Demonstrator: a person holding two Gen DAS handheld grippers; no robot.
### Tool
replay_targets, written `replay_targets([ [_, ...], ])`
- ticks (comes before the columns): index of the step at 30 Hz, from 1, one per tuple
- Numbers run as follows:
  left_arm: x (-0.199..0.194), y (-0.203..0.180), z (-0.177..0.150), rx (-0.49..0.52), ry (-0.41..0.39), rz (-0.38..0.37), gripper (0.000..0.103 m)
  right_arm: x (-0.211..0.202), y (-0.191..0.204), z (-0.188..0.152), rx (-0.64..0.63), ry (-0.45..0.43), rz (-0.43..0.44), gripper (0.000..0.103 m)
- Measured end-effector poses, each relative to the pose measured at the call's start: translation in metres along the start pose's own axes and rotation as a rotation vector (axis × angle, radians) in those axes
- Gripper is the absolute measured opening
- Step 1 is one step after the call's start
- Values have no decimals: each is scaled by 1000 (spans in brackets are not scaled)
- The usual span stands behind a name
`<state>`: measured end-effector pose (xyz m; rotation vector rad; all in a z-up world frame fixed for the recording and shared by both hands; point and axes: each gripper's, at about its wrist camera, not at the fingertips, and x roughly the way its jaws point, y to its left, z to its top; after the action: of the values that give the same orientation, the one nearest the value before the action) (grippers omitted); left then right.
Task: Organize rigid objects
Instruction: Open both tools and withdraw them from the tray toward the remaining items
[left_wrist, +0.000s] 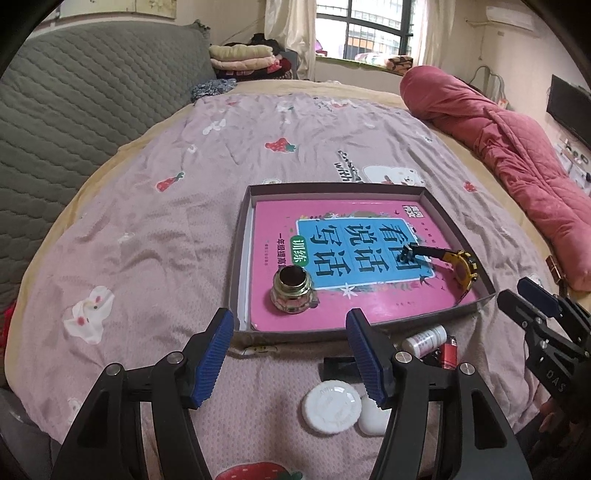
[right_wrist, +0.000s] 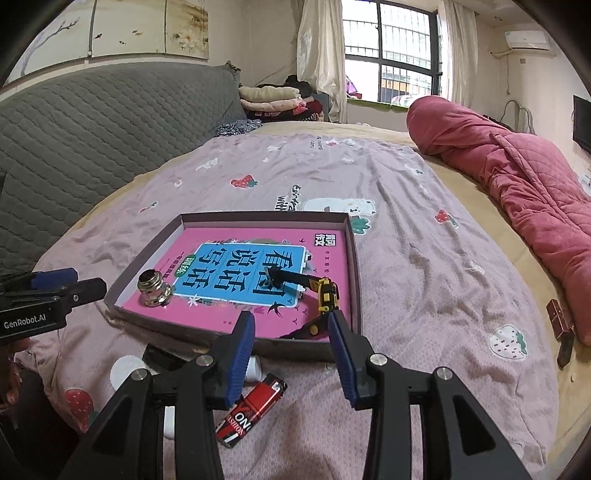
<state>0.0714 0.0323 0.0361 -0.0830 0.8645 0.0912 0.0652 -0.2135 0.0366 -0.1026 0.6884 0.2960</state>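
Note:
A shallow brown box (left_wrist: 332, 189) lies on the bed with a pink book (left_wrist: 273, 221) flat inside it. On the book stand a small glass jar with a gold rim (left_wrist: 293, 291) and a yellow toy excavator (left_wrist: 461, 266). My left gripper (left_wrist: 289, 315) hovers open and empty just before the box's near edge. In front of the box lie a white round jar (left_wrist: 331, 406), a white bottle (left_wrist: 424, 338), a red lighter (right_wrist: 255, 410) and a black object (left_wrist: 338, 365). My right gripper (right_wrist: 291, 317) is open and empty above the lighter, near the excavator (right_wrist: 325, 291).
A rolled red quilt (right_wrist: 517, 177) runs along the bed's right side, with a small brown case (right_wrist: 557, 315) beside it. A grey padded headboard (left_wrist: 74, 110) borders the left. Folded clothes (left_wrist: 240, 59) are stacked at the far end. The pink sheet (left_wrist: 166, 229) left of the box is bare.

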Motion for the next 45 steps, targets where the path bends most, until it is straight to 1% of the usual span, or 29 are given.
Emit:
replay_targets([
  [2,-3,0,-2,4,1,0,65,-3,0,-2,4,3,-4,48],
  [13,-11,9,-16,-2,21,8,65,-15,3,-14,-2,27,18,49],
  [22,-7,10,-25,8,43,7,65,-14,8,-22,-13,70,30,49],
  [28,0,6,-35,27,79,0,65,-13,13,-27,-15,100,54,49],
  [34,8,-4,-50,73,124,-14,65,-11,21,-36,-34,143,76,49],
  [40,17,-13,-62,107,162,-29,65,-1,26,-46,-53,209,76,49],
  [45,21,-20,-70,130,186,-42,65,4,26,-51,-54,237,77,49],
])
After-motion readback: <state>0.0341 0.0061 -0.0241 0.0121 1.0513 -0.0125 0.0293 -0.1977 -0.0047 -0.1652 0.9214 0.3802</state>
